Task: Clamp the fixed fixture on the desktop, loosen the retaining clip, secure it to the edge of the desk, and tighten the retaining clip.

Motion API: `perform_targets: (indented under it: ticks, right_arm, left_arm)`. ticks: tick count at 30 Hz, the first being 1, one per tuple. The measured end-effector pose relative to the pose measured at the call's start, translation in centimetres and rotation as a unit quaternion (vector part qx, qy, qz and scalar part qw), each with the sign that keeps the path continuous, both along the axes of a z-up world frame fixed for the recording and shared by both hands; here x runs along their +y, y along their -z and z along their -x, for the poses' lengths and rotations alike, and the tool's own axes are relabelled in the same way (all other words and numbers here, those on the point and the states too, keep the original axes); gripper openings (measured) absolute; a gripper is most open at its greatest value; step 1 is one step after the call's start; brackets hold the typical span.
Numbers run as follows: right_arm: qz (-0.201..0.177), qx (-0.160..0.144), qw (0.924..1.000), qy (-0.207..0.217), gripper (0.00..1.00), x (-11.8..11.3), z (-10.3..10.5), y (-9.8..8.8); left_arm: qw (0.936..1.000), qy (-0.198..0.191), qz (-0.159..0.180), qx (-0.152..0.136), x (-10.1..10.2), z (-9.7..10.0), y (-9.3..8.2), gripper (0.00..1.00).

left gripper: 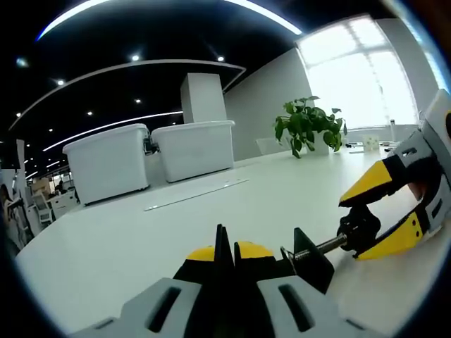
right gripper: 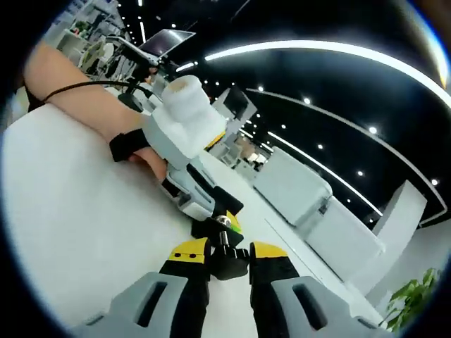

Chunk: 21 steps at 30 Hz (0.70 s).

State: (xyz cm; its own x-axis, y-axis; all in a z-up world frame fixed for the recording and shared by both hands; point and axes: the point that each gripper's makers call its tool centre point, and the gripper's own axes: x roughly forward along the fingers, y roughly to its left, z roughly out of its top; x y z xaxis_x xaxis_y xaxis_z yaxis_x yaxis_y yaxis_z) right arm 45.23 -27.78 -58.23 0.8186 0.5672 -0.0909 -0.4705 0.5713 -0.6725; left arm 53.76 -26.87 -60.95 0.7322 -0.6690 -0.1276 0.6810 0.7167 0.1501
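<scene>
The fixture is a small black clamp (left gripper: 314, 265) with a threaded screw (left gripper: 321, 246) ending in a black knob (left gripper: 361, 225). My left gripper (left gripper: 227, 248) is shut on the clamp body just above the white desk (left gripper: 141, 239). From the right, my right gripper (left gripper: 354, 227) has its yellow jaws closed on the knob. In the right gripper view, my right gripper (right gripper: 229, 252) pinches the knob (right gripper: 229, 266). Just beyond it, the left gripper (right gripper: 204, 201) holds the black clamp (right gripper: 224, 209), with a person's hand (right gripper: 141, 151) behind it.
Two white lidded bins (left gripper: 109, 162) (left gripper: 194, 148) stand at the desk's far side, with a long thin strip (left gripper: 197, 193) lying before them. A potted plant (left gripper: 306, 127) sits far right near a bright window. White bins (right gripper: 292, 186) also appear beyond the desk.
</scene>
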Motion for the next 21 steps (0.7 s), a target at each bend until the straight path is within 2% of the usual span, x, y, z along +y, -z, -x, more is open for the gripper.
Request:
perform_targets:
  ticks: [7, 15, 19, 21]
  right_arm:
    - [0.017, -0.012, 0.9998, -0.001, 0.21, 0.03, 0.01, 0.07]
    - [0.095, -0.064, 0.9934, -0.001, 0.21, 0.22, -0.01, 0.13]
    - [0.107, -0.07, 0.9917, -0.002, 0.22, 0.24, -0.16, 0.08]
    - [0.139, -0.071, 0.9876, -0.014, 0.22, 0.33, 0.14, 0.28]
  left_arm:
    - [1.0, 0.0, 0.0, 0.0, -0.01, -0.09, -0.04, 0.07]
    - [1.0, 0.0, 0.0, 0.0, -0.01, -0.02, -0.01, 0.07]
    - [1.0, 0.0, 0.0, 0.0, 0.0, -0.03, 0.0, 0.07]
    - [1.0, 0.001, -0.001, 0.0, -0.04, 0.0, 0.0, 0.07]
